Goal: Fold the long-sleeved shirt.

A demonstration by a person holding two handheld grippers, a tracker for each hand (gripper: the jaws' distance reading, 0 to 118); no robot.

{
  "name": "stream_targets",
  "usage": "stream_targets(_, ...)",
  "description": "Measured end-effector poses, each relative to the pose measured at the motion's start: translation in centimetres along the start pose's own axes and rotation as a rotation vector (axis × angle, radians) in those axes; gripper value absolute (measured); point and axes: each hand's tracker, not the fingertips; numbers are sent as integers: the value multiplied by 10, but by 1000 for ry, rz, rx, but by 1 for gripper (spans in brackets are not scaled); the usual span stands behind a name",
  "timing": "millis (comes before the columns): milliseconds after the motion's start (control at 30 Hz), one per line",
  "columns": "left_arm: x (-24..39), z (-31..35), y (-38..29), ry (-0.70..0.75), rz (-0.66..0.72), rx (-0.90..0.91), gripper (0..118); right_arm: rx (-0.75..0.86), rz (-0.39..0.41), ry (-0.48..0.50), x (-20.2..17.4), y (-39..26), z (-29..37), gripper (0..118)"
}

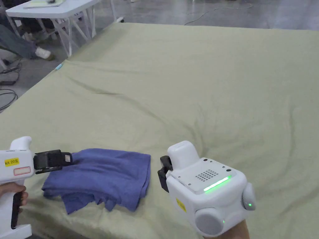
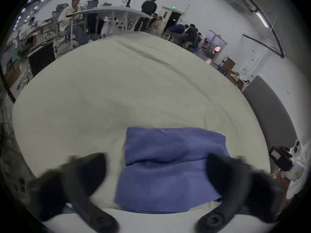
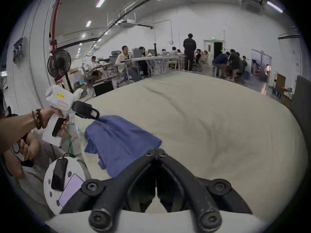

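A blue long-sleeved shirt (image 1: 102, 175), soft knit with a slightly fuzzy surface, lies folded into a thick, roughly rectangular bundle near the front left of a wide surface covered by a pale green sheet (image 1: 202, 93). The sheet is matte and lightly creased, with long shallow wrinkles. The bundle's near edge is uneven, with loose layers poking out beneath the top fold.

The left gripper (image 1: 67, 159), a white plastic pistol-shaped tool with a black head, is held in the person's left hand (image 1: 14, 193) at the bundle's far left corner. In the left gripper view its two curved black jaws stand wide apart, blurred, with the blue fabric lying between and beyond them, so nothing is clamped. In the right gripper view the black head touches a raised corner of the shirt.

The right gripper (image 1: 162, 174), a chunky white housing with a glowing green light strip and a perforated grille, sits just beside the shirt's right edge. In the right gripper view its black jaws (image 3: 156, 154) meet at the tips, closed on nothing, above bare sheet.
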Motion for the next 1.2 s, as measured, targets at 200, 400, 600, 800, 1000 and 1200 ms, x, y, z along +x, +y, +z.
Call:
stream_targets(200, 44, 16, 6, -21, -29, 76, 118, 20, -17, -19, 17, 7, 12, 0)
stream_targets(400, 170, 38, 9, -1, -225, 305, 19, 143, -64, -166, 70, 23, 69, 0)
stream_targets(600, 352, 56, -22, -65, -355, 524, 0, 340, -88, -420, 137, 34, 171, 0)
stream_targets(800, 478, 37, -47, -117, -365, 765, 0, 446, -89, -615, 201, 23, 252, 0)
stream_targets(1000, 516, 23, -100, -129, -350, 790, 0, 508, -24, -808, 239, -28, 290, 0)
stream_targets(1200, 516, 20, -160, -88, -457, 821, 0, 531, -90, -844, 241, -80, 310, 0)
